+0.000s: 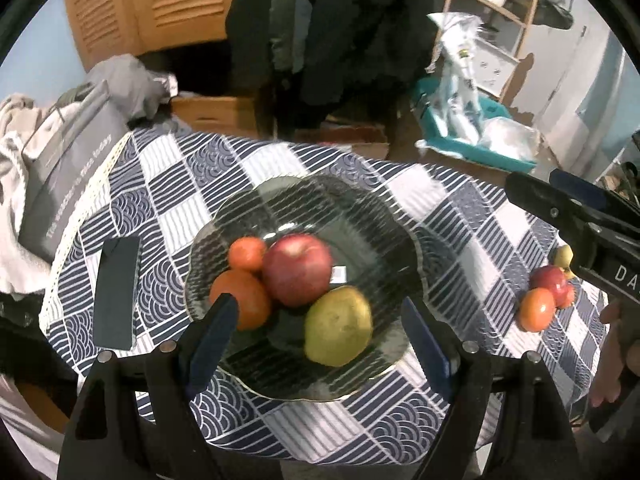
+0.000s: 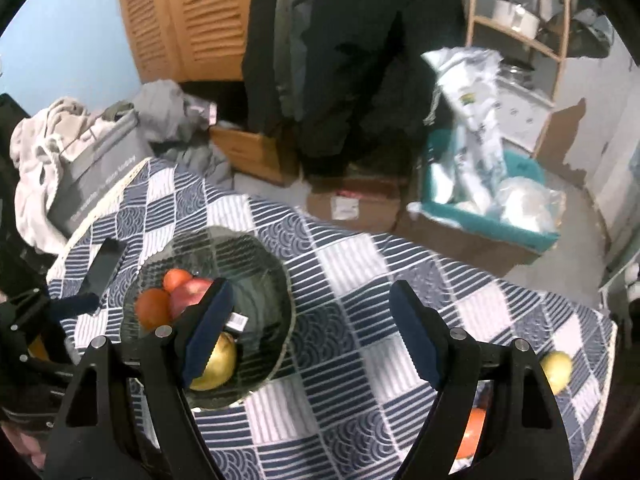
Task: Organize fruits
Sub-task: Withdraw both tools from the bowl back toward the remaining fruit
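Fruit: an apple (image 1: pixel 297 269), pear (image 1: pixel 338 326) and two oranges lie in the glass bowl (image 1: pixel 400 240). Only the left view shows more fruit (image 1: pixel 546 300) clustered right of the bowl. Both tongs, left (image 1: pixel 320 344) and right (image 2: pixel 312 332), tilt down above the bowl, gaping and empty

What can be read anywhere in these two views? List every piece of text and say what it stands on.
"DA": white letters on the black body of the right gripper, cut off by the picture's edge.
"The weather is nice today": my best reading of the blurred white line on the grey bag at the table's left edge.
White sticker in the glass bowl: barcode-like print, too small to read.
Label on the cardboard box on the floor: blurred, unreadable.
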{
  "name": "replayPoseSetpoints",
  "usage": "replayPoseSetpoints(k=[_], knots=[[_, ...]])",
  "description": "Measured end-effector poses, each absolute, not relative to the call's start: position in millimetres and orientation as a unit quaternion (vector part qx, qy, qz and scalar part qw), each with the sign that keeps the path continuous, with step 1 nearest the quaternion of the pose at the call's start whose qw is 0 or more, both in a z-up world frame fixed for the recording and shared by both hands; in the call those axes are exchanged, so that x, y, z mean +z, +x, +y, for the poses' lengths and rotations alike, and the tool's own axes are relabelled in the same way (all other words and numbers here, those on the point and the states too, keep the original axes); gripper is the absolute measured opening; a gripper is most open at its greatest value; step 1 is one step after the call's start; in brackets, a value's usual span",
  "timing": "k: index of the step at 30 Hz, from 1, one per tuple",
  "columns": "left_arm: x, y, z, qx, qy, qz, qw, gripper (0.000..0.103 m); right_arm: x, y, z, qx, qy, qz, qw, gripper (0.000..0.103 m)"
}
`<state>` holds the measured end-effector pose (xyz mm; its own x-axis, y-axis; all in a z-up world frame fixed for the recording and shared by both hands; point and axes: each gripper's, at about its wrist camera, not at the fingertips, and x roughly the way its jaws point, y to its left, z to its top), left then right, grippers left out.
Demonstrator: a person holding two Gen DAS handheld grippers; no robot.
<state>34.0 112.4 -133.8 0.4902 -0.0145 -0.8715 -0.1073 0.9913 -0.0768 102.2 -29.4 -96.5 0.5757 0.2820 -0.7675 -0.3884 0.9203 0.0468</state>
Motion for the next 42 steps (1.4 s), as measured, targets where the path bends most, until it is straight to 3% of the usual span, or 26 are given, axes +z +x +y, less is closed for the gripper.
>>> replayPoseSetpoints(k=[20, 42], knots=[[-88.3, 26.7, 44.5, -0.029, -0.026, 0.466, 0.884, 0.087, -41.8, 61.1, -125.3, 0.133, -0.024, 0.377, 0.916, 0.081], [-77.5, 33.7, -55.4, -0.102, 0.018, 0.459, 0.882, 0.091, -43.4, 27.6, -245.4, 0.026, -0.009, 0.371, 0.928, 0.081]])
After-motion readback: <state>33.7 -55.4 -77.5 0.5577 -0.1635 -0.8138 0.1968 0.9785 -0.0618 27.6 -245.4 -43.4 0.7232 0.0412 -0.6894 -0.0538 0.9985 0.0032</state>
